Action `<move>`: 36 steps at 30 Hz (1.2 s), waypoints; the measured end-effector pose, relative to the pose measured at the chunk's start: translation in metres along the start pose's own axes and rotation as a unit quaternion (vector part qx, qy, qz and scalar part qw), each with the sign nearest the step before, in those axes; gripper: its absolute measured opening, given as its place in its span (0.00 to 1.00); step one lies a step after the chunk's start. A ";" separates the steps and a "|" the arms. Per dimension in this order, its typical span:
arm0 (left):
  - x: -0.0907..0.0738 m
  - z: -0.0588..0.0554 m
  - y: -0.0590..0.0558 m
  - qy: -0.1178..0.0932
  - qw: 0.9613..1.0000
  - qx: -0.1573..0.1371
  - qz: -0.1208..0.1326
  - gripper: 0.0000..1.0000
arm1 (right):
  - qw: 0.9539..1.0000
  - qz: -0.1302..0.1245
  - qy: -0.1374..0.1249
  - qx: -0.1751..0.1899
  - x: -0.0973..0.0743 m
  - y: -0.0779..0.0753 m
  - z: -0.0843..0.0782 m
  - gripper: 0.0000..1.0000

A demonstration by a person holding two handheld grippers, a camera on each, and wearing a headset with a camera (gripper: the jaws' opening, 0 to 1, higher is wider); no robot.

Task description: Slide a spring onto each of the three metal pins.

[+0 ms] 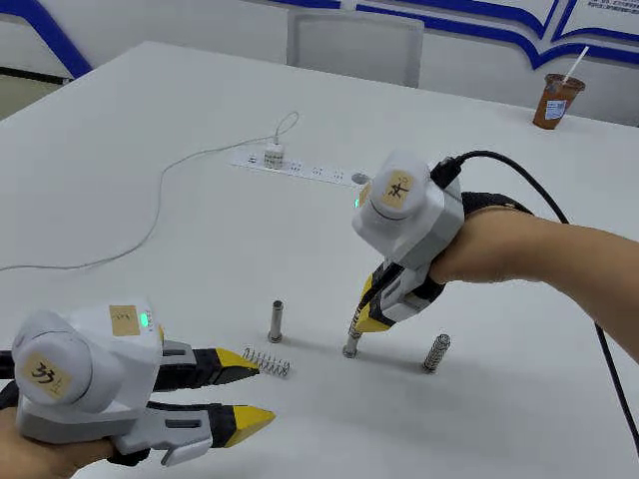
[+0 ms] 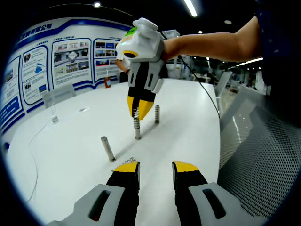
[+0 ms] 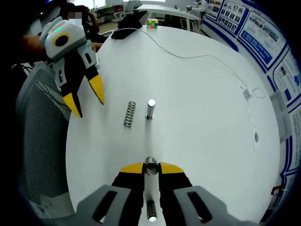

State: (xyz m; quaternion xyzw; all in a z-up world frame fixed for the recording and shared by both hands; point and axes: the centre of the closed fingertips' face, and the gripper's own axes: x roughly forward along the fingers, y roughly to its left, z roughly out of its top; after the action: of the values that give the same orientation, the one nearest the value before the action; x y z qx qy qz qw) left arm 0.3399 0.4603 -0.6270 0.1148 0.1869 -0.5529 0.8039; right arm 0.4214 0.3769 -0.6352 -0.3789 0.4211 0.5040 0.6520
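Observation:
Three metal pins stand on the white table [image 1: 150,200]. The bare pin [image 1: 276,320] [image 2: 108,148] [image 3: 150,109] is on the left, with a loose spring [image 1: 266,362] [image 3: 129,114] lying beside it. My right gripper [image 1: 364,321] [image 3: 150,168] points down over the middle pin [image 1: 351,344] [image 2: 137,132], shut on a spring [image 2: 136,117] at that pin's top. The right pin [image 1: 436,352] [image 2: 157,114] wears a spring. My left gripper [image 1: 257,391] [image 2: 156,167] hovers open and empty just short of the loose spring.
A white power strip [image 1: 290,165] with a thin cable lies at mid-table. A drink cup [image 1: 556,100] stands at the far right, and a grey chair [image 1: 354,45] stands behind the table. A mesh chair back [image 2: 254,155] is beside me.

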 end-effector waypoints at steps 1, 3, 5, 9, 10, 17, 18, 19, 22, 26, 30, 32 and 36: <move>0.000 0.000 0.000 0.000 1.000 -0.001 0.000 0.28 | 1.000 0.001 0.001 0.001 0.001 0.000 0.000 0.12; 0.000 0.000 0.000 0.001 1.000 0.000 0.000 0.28 | 1.000 0.001 0.002 0.003 0.005 0.000 -0.002 0.12; 0.000 -0.001 -0.001 0.001 1.000 0.000 0.000 0.28 | 1.000 0.002 0.004 0.006 0.008 0.000 -0.003 0.12; 0.000 -0.001 0.000 0.003 1.000 -0.001 0.001 0.28 | 1.000 0.002 0.007 0.008 0.014 0.001 -0.005 0.12; 0.000 -0.002 0.000 0.003 1.000 -0.001 0.001 0.28 | 1.000 0.002 0.009 0.008 0.016 0.001 -0.006 0.12; 0.001 -0.003 0.000 0.004 1.000 -0.003 0.001 0.28 | 1.000 0.002 0.013 0.013 0.021 0.001 -0.008 0.12; 0.001 -0.003 0.000 0.004 1.000 -0.003 0.001 0.28 | 1.000 0.002 0.013 0.014 0.022 0.001 -0.008 0.12; 0.001 -0.004 0.000 0.004 1.000 -0.003 0.001 0.28 | 1.000 0.002 0.013 0.014 0.023 0.001 -0.009 0.12; 0.001 -0.004 0.000 0.003 1.000 -0.004 0.001 0.28 | 1.000 0.002 0.014 0.017 0.025 0.002 -0.010 0.12; 0.000 -0.004 0.001 0.002 1.000 -0.004 0.002 0.28 | 1.000 0.002 0.015 0.020 0.027 0.002 -0.012 0.13; 0.000 -0.004 0.002 0.003 1.000 -0.004 0.002 0.28 | 1.000 0.001 0.012 0.022 0.026 0.002 -0.012 0.15; 0.000 -0.004 0.002 0.002 1.000 -0.004 0.002 0.28 | 1.000 0.000 0.011 0.022 0.025 0.001 -0.011 0.17; 0.000 -0.003 0.002 0.002 1.000 -0.003 0.002 0.28 | 1.000 -0.004 0.006 0.022 0.022 0.001 -0.009 0.20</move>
State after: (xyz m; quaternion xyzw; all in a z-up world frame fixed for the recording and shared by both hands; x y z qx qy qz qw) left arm 0.3415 0.4624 -0.6299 0.1135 0.1898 -0.5506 0.8049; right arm 0.4220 0.3761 -0.6595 -0.3687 0.4349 0.4898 0.6596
